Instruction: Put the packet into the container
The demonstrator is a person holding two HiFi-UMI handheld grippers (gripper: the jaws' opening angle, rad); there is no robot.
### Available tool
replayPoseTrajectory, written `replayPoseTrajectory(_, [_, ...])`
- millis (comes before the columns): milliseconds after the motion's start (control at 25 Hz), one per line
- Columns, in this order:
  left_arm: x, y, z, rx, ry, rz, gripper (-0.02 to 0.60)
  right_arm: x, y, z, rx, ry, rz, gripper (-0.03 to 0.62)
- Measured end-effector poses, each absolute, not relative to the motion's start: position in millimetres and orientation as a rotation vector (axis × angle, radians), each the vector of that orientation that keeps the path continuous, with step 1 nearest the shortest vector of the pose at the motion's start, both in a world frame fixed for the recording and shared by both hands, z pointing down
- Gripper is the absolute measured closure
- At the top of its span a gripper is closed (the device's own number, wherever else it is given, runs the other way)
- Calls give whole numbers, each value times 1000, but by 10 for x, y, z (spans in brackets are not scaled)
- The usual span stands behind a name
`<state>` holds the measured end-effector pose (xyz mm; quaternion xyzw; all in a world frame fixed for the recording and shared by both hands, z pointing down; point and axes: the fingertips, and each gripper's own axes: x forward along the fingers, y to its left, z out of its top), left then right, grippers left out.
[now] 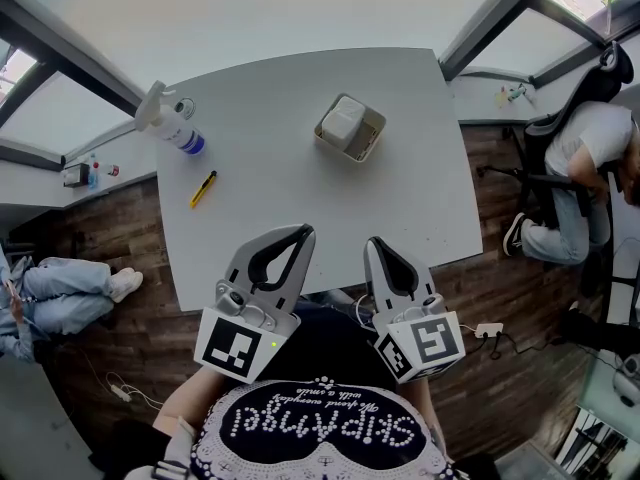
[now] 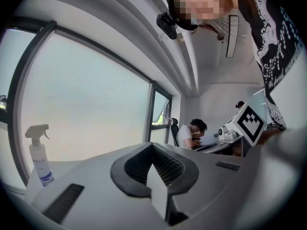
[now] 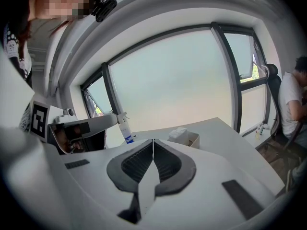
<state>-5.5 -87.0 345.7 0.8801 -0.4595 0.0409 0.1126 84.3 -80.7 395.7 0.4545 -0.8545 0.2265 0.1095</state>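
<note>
Nearest us, we are holding the left gripper [image 1: 303, 232] and the right gripper [image 1: 374, 241] over the near edge of the table [image 1: 290, 88]. Each is showing its jaws pressed together with nothing between them. The packet [image 1: 345, 119] is lying inside the container [image 1: 372, 145] toward the far side, well apart from both grippers. A spray bottle [image 1: 172, 123] and a cutter [image 1: 203, 188] are resting at left.

The table [image 1: 300, 178] lies open up to the container [image 1: 368, 146]; spray bottle [image 1: 175, 123] and yellow cutter [image 1: 203, 189] sit left.
</note>
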Motion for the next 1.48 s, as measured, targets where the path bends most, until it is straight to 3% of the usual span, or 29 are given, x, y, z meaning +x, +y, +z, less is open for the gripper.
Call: replayPoseTrajectory(1480, [-89, -874, 3464, 2555, -1363, 74, 574, 701, -746, 3969, 1226, -2525, 626, 579])
